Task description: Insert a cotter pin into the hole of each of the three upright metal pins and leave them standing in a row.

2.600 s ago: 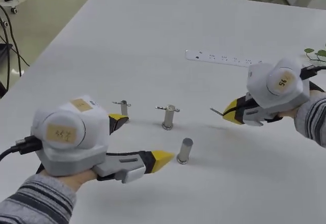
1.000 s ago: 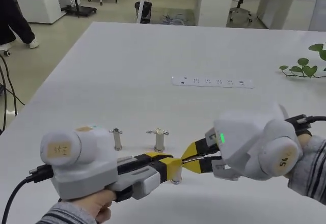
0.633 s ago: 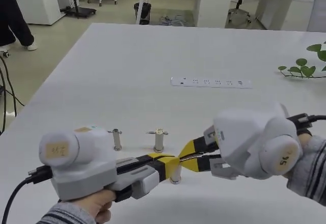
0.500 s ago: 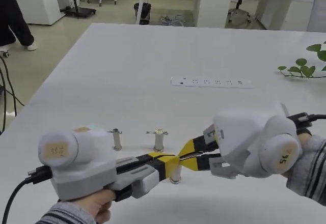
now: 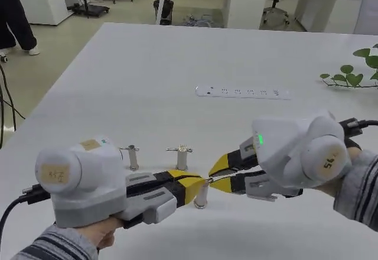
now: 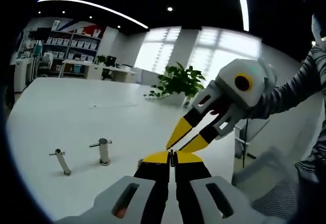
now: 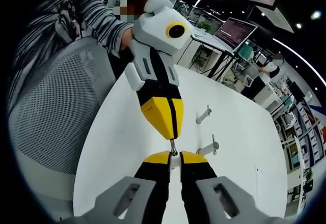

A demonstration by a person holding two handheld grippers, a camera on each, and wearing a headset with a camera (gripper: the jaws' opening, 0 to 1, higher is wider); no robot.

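The third metal pin (image 5: 201,200) stands near the table's front edge, its top hidden behind the two grippers' yellow tips, which meet just above it. My left gripper (image 5: 199,183) comes in from the left, its jaws pressed together (image 6: 172,155) on the end of a thin cotter pin (image 7: 173,146). My right gripper (image 5: 211,179) faces it tip to tip, jaws slightly apart around the cotter pin's other end (image 7: 174,156). Behind them two metal pins (image 5: 132,156) (image 5: 181,157) stand upright, each with a cotter pin through its top.
A white power strip (image 5: 242,92) lies across the middle of the white table (image 5: 147,71). Leaves of a plant (image 5: 348,75) reach in at the right edge. Beyond the table are office desks, chairs and a person's legs at the far left.
Both grippers came together at the third pin, the right one bringing the cotter pin. Over the last second they have stayed tip to tip; the camera has shifted a little.
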